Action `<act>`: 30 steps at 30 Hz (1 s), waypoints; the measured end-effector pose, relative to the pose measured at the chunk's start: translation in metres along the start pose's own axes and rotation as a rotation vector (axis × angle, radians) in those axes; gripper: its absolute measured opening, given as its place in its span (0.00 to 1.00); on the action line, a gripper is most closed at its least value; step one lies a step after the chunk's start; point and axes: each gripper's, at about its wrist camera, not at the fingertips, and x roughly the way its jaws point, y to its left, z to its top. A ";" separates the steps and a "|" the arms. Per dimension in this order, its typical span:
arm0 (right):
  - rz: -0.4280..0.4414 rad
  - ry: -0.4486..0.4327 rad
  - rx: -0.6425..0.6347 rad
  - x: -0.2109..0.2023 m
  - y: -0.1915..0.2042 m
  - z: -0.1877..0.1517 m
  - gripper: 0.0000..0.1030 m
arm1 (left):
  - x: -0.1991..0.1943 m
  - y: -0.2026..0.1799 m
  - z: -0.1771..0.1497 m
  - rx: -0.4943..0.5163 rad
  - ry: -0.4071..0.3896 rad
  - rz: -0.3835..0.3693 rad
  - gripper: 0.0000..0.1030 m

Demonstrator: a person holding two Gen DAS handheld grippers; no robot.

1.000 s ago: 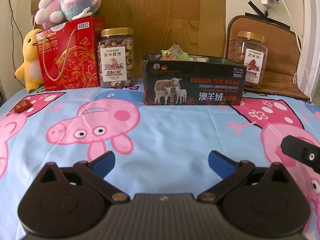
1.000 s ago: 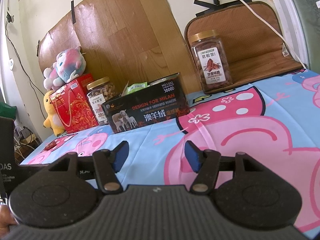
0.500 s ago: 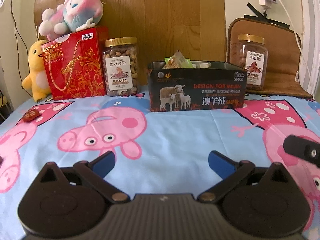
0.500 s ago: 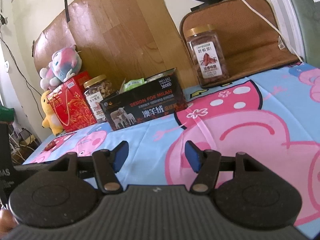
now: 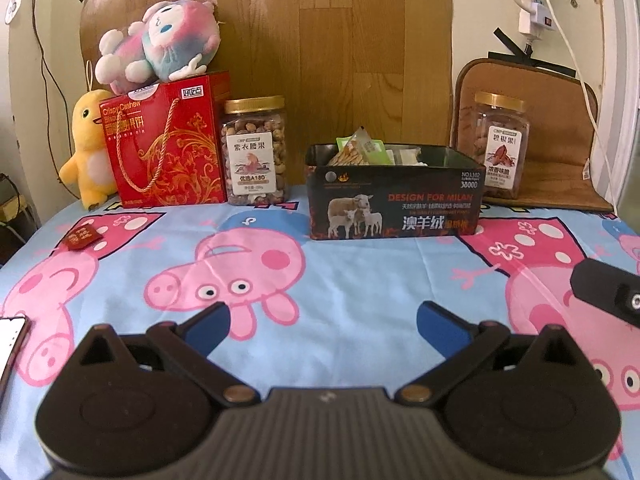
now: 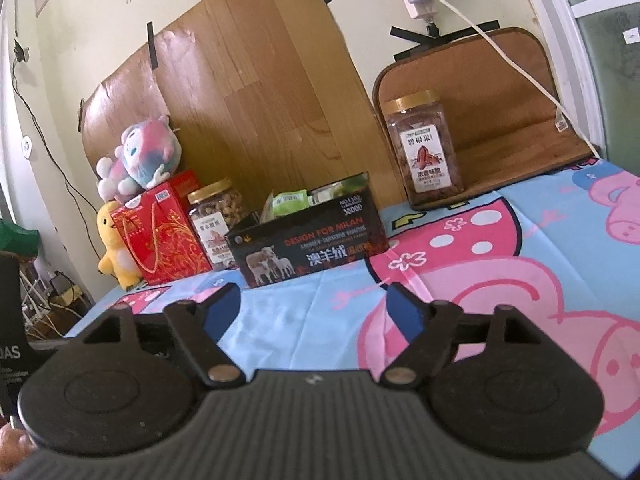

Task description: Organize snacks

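Note:
A black open box (image 5: 394,208) with sheep printed on it stands at the back of the table and holds several snack packets (image 5: 360,148); it also shows in the right wrist view (image 6: 308,244). A small red snack packet (image 5: 82,237) lies on the cloth at the far left. My left gripper (image 5: 322,322) is open and empty, low over the cloth, well short of the box. My right gripper (image 6: 314,308) is open and empty, to the right of the left one; part of it shows in the left wrist view (image 5: 608,296).
A red cashew gift box (image 5: 166,142), a nut jar (image 5: 255,150), a yellow duck toy (image 5: 86,152) and a pink plush (image 5: 160,46) stand at the back left. A second jar (image 5: 498,144) stands on a brown mat at the back right. A phone edge (image 5: 10,340) lies at the left.
Both grippers have drawn back and risen a little, so the box and jars look farther off. The right gripper's jaws have opened wider. The phone edge has come into the left wrist view.

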 end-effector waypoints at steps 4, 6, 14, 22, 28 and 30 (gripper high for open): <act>0.016 -0.005 0.009 -0.005 0.005 0.002 0.89 | -0.005 0.001 0.002 0.002 -0.011 0.019 1.00; 0.015 -0.009 0.000 -0.006 0.007 0.002 0.90 | -0.007 0.002 0.003 0.001 -0.009 0.022 1.00; 0.018 -0.004 -0.002 -0.007 0.011 -0.001 0.94 | -0.012 0.000 0.006 0.014 -0.021 0.038 1.00; 0.042 0.010 -0.009 -0.007 0.015 -0.001 0.95 | -0.015 -0.003 0.007 0.034 -0.033 0.065 1.00; 0.047 0.006 -0.005 -0.009 0.015 -0.001 0.95 | -0.015 -0.003 0.009 0.028 -0.029 0.075 1.00; 0.046 0.002 -0.005 -0.009 0.015 -0.001 0.95 | -0.014 -0.003 0.010 0.029 -0.014 0.089 1.00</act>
